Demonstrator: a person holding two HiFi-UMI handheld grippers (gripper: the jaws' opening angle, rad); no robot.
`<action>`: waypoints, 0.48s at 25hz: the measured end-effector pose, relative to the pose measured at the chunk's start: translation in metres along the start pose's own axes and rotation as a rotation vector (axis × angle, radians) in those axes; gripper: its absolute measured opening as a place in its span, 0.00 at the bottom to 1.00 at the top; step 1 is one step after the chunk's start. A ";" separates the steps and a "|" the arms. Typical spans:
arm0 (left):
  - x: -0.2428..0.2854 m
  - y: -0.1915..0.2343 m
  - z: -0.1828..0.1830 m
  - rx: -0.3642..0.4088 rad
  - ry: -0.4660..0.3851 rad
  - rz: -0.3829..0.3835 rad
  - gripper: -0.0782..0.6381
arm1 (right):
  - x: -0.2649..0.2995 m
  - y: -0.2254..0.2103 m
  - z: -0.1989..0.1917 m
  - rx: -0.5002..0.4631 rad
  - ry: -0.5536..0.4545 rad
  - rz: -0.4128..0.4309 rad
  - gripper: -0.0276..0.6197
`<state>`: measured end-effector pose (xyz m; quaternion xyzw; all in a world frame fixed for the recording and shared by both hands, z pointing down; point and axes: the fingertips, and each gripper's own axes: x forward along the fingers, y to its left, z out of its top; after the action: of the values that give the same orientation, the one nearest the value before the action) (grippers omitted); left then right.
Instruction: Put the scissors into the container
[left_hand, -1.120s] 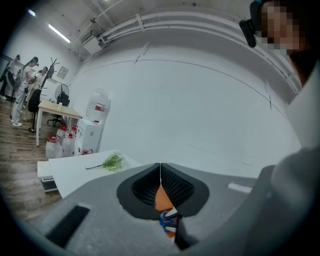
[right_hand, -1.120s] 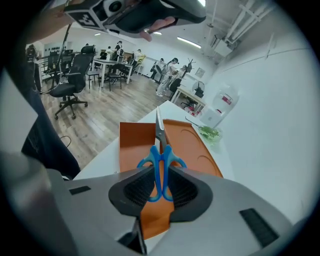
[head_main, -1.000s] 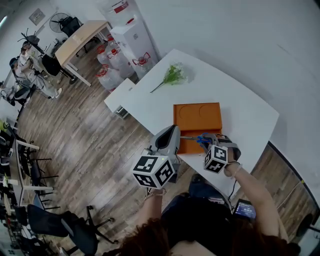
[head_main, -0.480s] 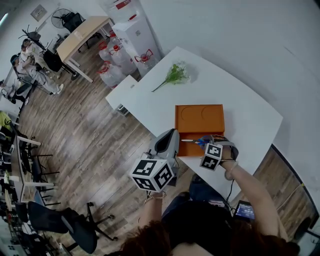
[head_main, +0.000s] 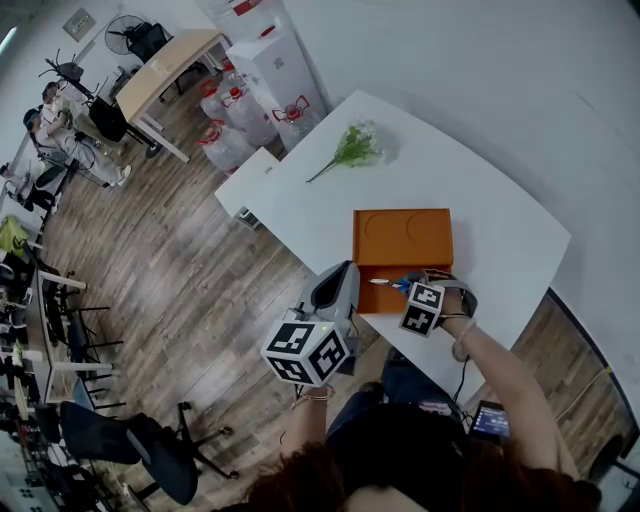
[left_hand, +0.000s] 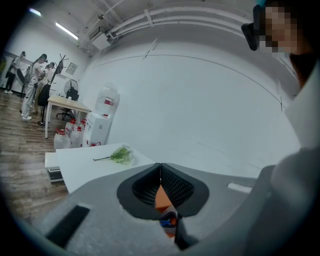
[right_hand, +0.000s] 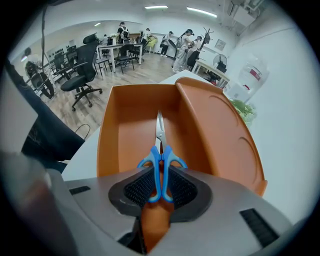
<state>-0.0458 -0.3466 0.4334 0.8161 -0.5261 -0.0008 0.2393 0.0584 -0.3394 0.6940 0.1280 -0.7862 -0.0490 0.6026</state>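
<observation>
The right gripper (right_hand: 159, 180) points steeply down over the orange container (right_hand: 122, 125), which sits near the front edge of the white tabletop (head_main: 480, 210). Its fingers (right_hand: 186, 192) stand fairly wide apart and pinch the blue handles of the scissors (right_hand: 160, 150) from both sides, the two handle loops pressed side by side between the dark ribbed pads. The blades are closed and reach straight ahead of the fingers, down into the container's deep open part, beside the raised flat part with two round dents. I cannot tell whether the blade tip touches the bottom. From above, the scissors (head_main: 385, 282) lie across the near side of the container (head_main: 400, 235), with the right gripper (head_main: 405, 286) at their handle end.

The left gripper (left_hand: 160, 170) hangs off the tabletop's edge, just beside the container, pointing almost level. Its fingers (left_hand: 181, 187) are pressed together at the tips and grip nothing. A green flower sprig (head_main: 350, 148) lies well apart, at the far end of the tabletop.
</observation>
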 end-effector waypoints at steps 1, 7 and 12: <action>0.000 0.000 0.000 -0.001 0.001 0.001 0.13 | 0.000 -0.001 0.000 0.005 -0.001 0.006 0.17; 0.002 -0.001 -0.002 0.003 0.011 -0.009 0.13 | 0.002 -0.002 0.001 0.018 -0.003 0.026 0.17; -0.001 -0.006 -0.004 0.009 0.021 -0.021 0.13 | 0.000 -0.001 0.000 0.025 0.001 0.029 0.17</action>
<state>-0.0404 -0.3423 0.4346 0.8225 -0.5150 0.0078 0.2412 0.0584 -0.3401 0.6938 0.1241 -0.7884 -0.0302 0.6018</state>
